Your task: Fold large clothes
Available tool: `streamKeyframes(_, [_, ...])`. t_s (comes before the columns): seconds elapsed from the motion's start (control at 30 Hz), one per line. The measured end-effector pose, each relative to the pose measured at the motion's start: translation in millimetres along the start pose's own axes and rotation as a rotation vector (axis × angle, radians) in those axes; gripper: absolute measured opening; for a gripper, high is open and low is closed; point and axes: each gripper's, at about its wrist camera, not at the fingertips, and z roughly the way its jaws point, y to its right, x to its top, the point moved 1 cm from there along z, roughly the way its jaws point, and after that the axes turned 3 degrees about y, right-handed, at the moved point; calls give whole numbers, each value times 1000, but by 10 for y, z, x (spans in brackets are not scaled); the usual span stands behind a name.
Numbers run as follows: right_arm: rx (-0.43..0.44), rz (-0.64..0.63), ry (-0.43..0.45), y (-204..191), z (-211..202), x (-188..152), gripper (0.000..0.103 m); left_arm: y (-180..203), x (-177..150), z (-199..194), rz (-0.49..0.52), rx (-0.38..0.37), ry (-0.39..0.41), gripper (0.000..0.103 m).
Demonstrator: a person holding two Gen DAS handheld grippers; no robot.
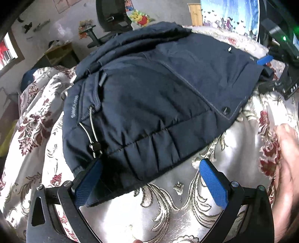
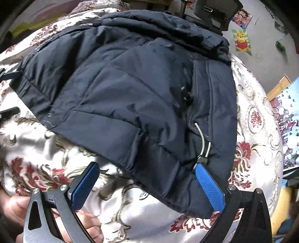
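We work on a bed covered with a shiny white bedspread (image 1: 164, 211) that has red flowers and gold scrolls on it; behind it stand a grey wall with cartoon stickers and a black office chair (image 1: 114, 16). Our left gripper (image 1: 151, 177) is spread wide, and its left blue pad lies against the near hem of the dark blue padded jacket (image 1: 149, 89), while the right pad is over bare bedspread. Our right gripper (image 2: 147, 179) is also wide apart; its right pad rests on the near corner of the jacket, just beside a grey elastic cord (image 2: 202, 142) with a toggle. The jacket lies folded in the middle of the bed. A bare hand (image 1: 287, 149) shows at the right edge.
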Motion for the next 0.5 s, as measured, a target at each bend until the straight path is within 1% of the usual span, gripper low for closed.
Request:
streamKeyframes(0.1, [-14,-4,-8,2,53,25,103,27,-12,37,18,20,-6,101])
streamKeyframes(0.2, [-89,-41,7,-37,80,51,103,33,-21,48,22,39,-2,101])
streamKeyframes(0.27, [-135,-62,21,-38,81,88,103,54,-30,28,31,63,17,101])
streamKeyframes(0.4, [-151,-36,60,55,30,172,103,155,-71,-4,104,147,68,101])
streamKeyframes(0.5, [-152,-18,88,112,-17,237,102,207,-85,2,147,190,95,101])
